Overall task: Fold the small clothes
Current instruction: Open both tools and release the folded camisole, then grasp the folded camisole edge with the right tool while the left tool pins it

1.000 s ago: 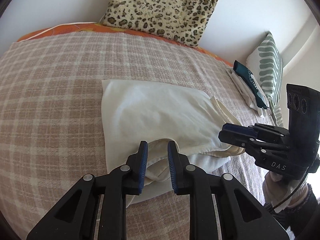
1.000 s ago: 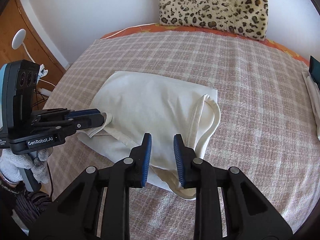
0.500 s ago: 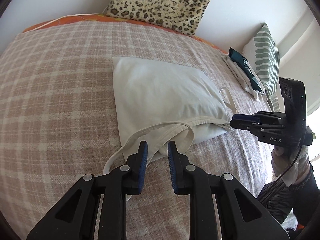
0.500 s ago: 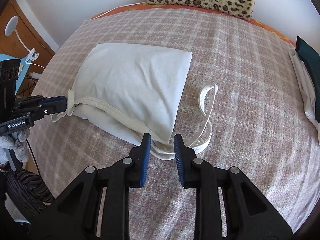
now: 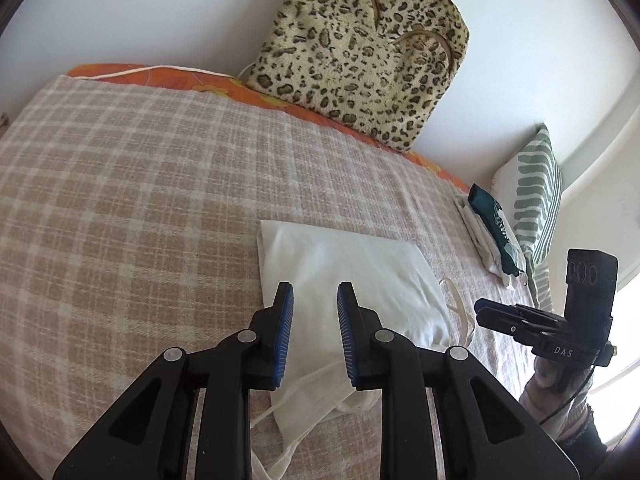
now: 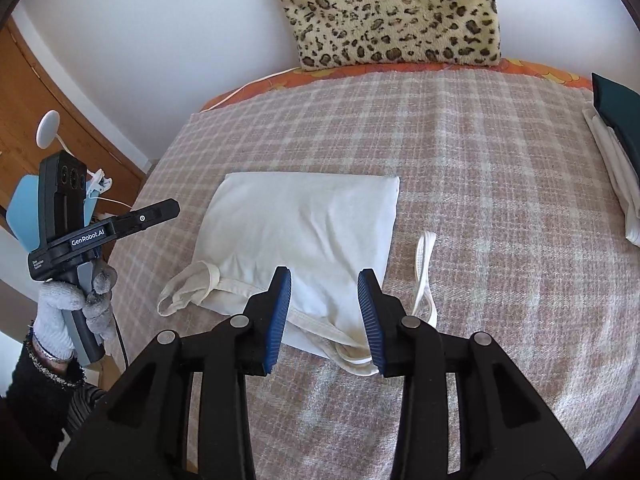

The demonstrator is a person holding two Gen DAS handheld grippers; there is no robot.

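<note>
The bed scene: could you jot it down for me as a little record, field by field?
surface: checked blanket
garment: folded white top, straps trailing at its near edge
left claw: above the top, nothing gripped
right claw: jaws opening, nothing gripped
stack: folded clothes by striped pillow
at wall: leopard cushion

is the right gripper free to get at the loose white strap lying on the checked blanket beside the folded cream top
Probably yes. The right gripper is empty, its jaws opening, and the loose white strap lies bare on the checked blanket just right of it, beside the folded cream top, nothing between.
</note>
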